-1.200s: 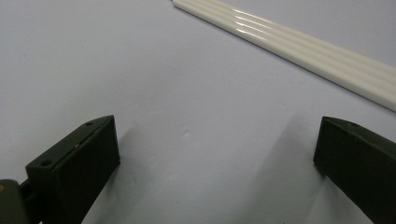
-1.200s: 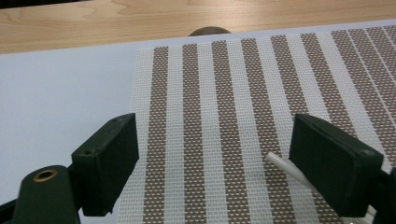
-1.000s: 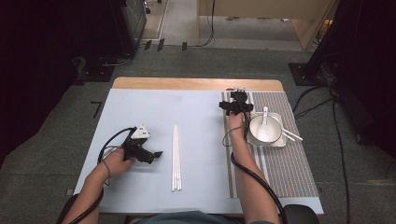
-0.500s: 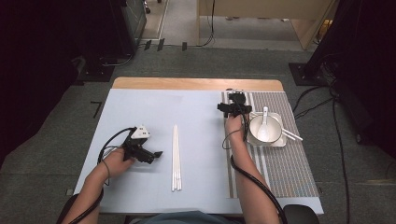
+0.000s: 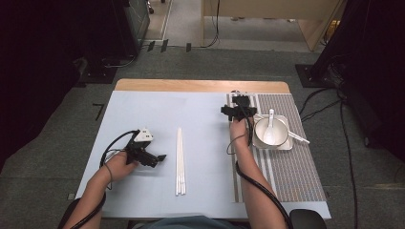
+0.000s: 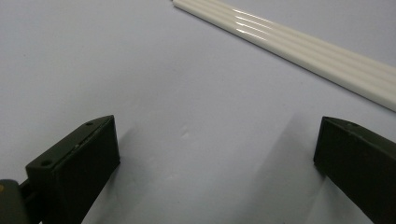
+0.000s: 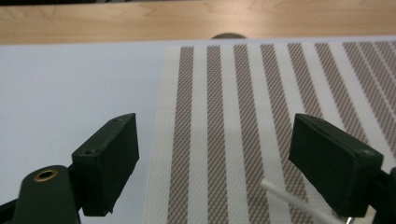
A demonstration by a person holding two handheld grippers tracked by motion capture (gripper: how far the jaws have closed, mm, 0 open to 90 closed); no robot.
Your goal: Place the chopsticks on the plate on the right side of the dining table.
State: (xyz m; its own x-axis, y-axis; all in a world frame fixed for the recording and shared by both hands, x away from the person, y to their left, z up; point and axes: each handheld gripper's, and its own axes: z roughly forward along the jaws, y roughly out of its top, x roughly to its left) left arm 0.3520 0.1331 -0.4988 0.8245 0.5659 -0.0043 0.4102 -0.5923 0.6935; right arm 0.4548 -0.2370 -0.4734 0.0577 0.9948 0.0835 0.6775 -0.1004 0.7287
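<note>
A pair of white chopsticks [image 5: 180,161] lies lengthwise on the pale blue table cover [image 5: 143,109], and runs across the top right of the left gripper view [image 6: 299,46]. My left gripper [image 5: 160,157] rests just left of them, open [image 6: 215,154], nothing between its jaws. My right gripper [image 5: 237,106] hovers at the left edge of the striped placemat [image 5: 296,171], open [image 7: 215,140] over the stripes [image 7: 243,102]. Beside it a white bowl [image 5: 271,133] holding a white spoon [image 5: 271,121] sits on a square plate [image 5: 286,146]. A thin white stick [image 7: 289,198] lies low between the right jaws.
Another white stick [image 5: 298,138] pokes off the plate's right side. The bare wooden table edge [image 5: 200,86] runs along the far side, also ahead of the right gripper [image 7: 187,18]. Cables trail from both grippers along the forearms. Dark floor surrounds the table.
My right gripper has drifted slightly back toward the person along the placemat's left edge. The left gripper and the chopsticks have stayed put.
</note>
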